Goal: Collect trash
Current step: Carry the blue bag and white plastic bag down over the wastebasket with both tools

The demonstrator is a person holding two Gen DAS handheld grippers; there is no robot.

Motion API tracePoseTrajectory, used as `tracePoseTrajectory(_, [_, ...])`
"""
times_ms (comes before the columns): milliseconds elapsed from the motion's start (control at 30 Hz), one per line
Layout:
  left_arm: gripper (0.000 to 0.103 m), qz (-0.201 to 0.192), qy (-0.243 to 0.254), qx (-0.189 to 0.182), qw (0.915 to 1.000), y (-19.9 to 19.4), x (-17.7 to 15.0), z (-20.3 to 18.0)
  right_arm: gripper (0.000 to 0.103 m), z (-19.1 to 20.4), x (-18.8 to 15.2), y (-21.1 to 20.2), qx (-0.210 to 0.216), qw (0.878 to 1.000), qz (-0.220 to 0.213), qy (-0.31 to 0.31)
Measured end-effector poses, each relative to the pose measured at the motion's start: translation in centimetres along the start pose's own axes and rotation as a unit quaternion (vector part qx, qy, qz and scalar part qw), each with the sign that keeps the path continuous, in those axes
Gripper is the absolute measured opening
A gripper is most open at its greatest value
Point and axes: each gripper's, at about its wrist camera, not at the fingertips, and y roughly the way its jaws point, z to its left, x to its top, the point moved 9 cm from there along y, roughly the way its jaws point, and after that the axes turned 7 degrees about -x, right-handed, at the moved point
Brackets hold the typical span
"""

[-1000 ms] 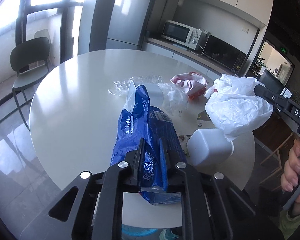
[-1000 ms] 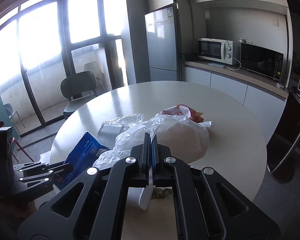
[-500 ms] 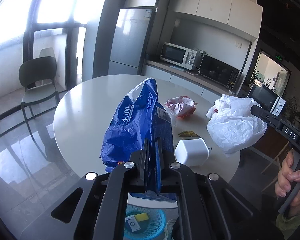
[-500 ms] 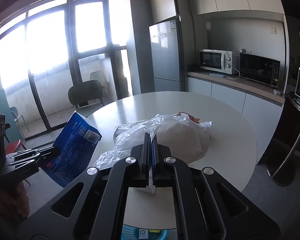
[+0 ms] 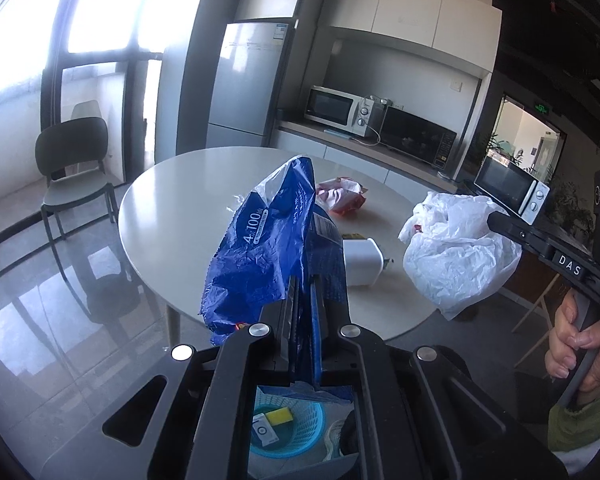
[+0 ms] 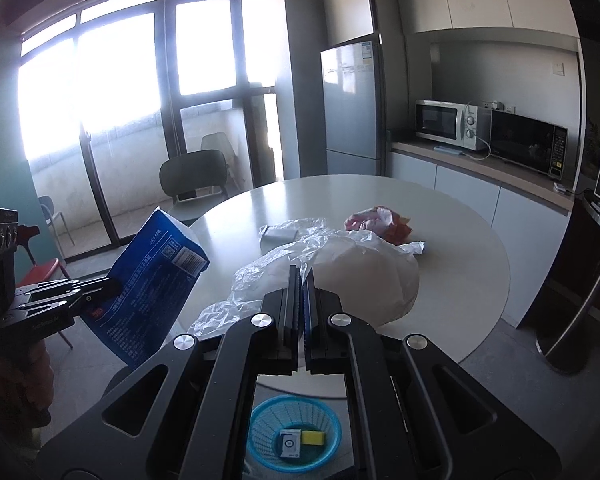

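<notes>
Left fingers (image 5: 304,300) pinching crinkled blue plastic wrapper (image 5: 260,248) | right fingers (image 6: 299,292) clamping white plastic bag (image 6: 364,280) | both above blue mesh basket (image 6: 294,432), undropped | red wrapper (image 6: 380,222), white tub (image 5: 360,260) left on bench (image 6: 460,280)

Silver fridge (image 6: 354,108); white microwave (image 6: 450,124) beside black oven (image 6: 528,144) on the counter; dark chair (image 5: 74,164) by the window (image 6: 100,80).

Both grippers are black, with angular linkage arms studded with round silver screws. The right gripper (image 5: 496,220) carries white "DAS" lettering; at 4 o'clock in the left wrist view, an olive-green sleeve (image 5: 580,424) shows.
</notes>
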Motion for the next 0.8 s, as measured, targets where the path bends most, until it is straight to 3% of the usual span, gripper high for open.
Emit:
tracePoseTrajectory(367, [0.004, 0.074, -0.014, 0.009, 0.9971, -0.4, -7.7, 1.5, 0.001, 0.6, -8.4, -0.9, -0.002, 0.997, 0.073, -0.003])
tracePoseTrajectory(533, [0.004, 0.11, -0.034, 0.026, 0.993, -0.2, -11.3, 3.2, 0.001, 0.8, -11.3, -0.1, -0.005, 0.995, 0.103, -0.003])
tracePoseTrajectory(800, [0.004, 0.143, -0.066, 0.032, 0.9869, 2.6, -14.3, 5.0, 0.001, 1.3, -15.2, 3.1, 0.0, 0.988, 0.155, 0.003])
